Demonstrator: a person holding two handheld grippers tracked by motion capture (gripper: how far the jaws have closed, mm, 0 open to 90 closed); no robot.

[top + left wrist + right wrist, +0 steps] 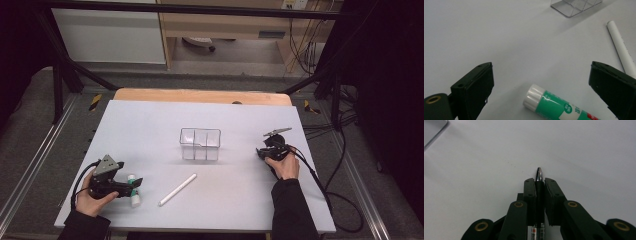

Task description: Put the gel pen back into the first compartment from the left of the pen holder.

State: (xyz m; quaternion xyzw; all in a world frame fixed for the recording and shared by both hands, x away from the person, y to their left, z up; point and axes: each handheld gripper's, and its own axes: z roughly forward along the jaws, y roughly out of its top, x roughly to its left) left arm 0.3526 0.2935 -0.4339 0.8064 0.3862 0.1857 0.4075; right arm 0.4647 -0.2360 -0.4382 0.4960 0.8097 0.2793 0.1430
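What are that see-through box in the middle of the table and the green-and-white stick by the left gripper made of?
The clear three-compartment box looks like hard, glossy transparent plastic: the table shows through its thin walls, and the edges catch light. The green-and-white glue stick seems smooth plastic too, with a ridged white cap and a shiny printed green label.

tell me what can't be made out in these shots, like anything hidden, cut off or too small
- Glue stick: in the left gripper view the bottom edge cuts off its lower end; the label print is too small to read.
- Pen: in the right gripper view the shut right gripper covers its barrel; the tip shows.
- White marker: in the left gripper view a jaw hides its near end.
- Clear organizer: in the high view, too small to tell whether anything lies inside.
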